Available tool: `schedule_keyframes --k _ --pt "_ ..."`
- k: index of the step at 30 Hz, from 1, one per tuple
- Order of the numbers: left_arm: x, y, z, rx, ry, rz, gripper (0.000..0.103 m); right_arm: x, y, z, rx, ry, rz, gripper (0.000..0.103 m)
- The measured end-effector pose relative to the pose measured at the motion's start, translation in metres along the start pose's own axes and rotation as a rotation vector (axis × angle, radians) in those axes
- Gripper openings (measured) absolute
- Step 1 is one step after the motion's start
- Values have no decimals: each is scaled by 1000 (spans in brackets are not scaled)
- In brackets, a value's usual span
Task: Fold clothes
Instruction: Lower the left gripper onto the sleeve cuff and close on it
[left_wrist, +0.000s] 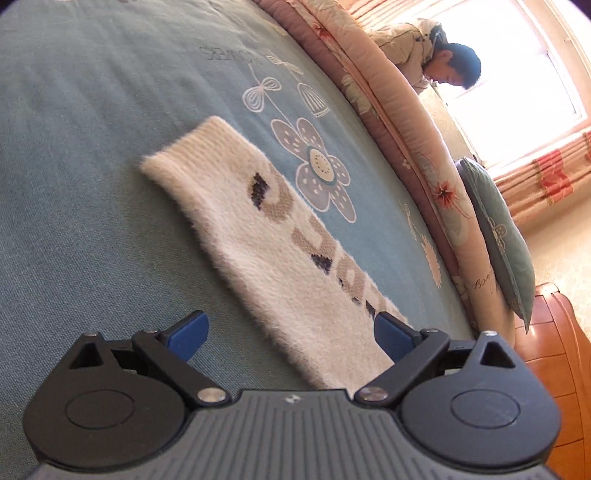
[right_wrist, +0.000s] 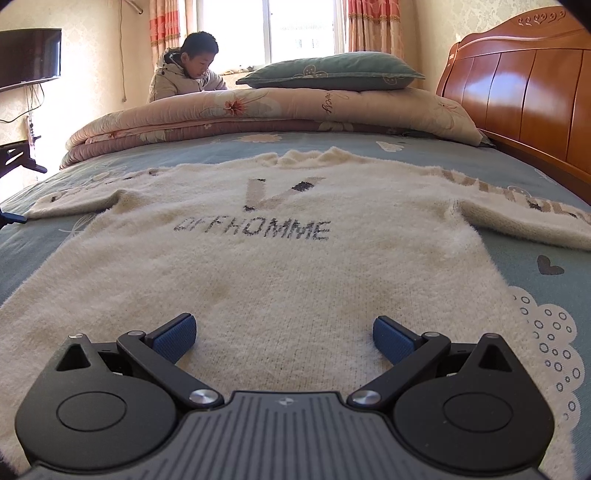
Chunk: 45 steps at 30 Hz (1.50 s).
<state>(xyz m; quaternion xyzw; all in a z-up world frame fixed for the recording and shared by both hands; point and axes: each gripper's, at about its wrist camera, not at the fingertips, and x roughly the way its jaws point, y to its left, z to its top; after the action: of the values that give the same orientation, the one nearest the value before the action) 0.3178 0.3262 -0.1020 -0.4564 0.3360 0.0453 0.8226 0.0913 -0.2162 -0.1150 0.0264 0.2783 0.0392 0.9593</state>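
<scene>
Sweater: a cream, fuzzy knit sweater (right_wrist: 280, 266) lies flat and face up on the bed (right_wrist: 535, 236), sleeves spread towards 9 and 3 o'clock and collar at 12 o'clock in the right wrist view.
Left sleeve: in the left wrist view the sleeve (left_wrist: 258, 236) runs from the frame's centre up towards 11 o'clock, ribbed cuff at the far end, flat on the blue flowered sheet.
Handling: by my reading it is soft, light and limp, so it will sag and drape once lifted; the fluffy pile should grip well against the pads and is unlikely to slip. Nothing fragile, though a pinch of the top layer alone may stretch the knit.
Where to hold: probably the cuff or the sleeve edge for the left side, and the hem or shoulder seam for the right.
Left hand-held gripper (left_wrist: 291, 334): spread wide, the sleeve lying between the blue pads, which do not press on it.
Right hand-held gripper (right_wrist: 284, 338): spread wide above the lower body of the sweater, pinching nothing.
Writing: the chest shows a large "V" with letters ending in "HOMME" beneath; the first letters are unclear. The sleeve carries knitted letters I cannot read.
Background: a folded quilt (right_wrist: 258, 110) and pillow (right_wrist: 332, 72) at 12 o'clock, with a person (right_wrist: 184, 70) behind them.
</scene>
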Motion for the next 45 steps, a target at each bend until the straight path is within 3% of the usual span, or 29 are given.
schedule_keyframes --k 3,5,8,15,23,26,30,33,38,45 --pt "5 19 5 -91 -21 -63 89 1 0 0 5 2 1 103" --pt "10 26 8 -115 -40 -64 71 2 0 1 2 5 -2 103" --pt "19 34 13 -139 -51 -84 60 2 1 1 2 8 -4 103" --pt "35 41 26 -161 -80 -132 57 4 0 2 3 11 -5 103" --pt "53 30 41 -111 -88 -125 58 6 2 3 -2 19 -10 103" --pt "55 23 42 -88 -94 -96 55 6 2 3 -3 20 -11 103" --pt "52 5 35 19 -108 -17 55 6 2 3 -3 20 -12 103" --pt "51 -4 33 48 -121 53 44 6 2 3 -3 20 -11 103" --pt "49 -12 33 79 -120 168 13 7 2 3 -3 20 -11 103" --pt "45 -44 31 134 -118 304 10 7 3 3 -2 20 -12 103"
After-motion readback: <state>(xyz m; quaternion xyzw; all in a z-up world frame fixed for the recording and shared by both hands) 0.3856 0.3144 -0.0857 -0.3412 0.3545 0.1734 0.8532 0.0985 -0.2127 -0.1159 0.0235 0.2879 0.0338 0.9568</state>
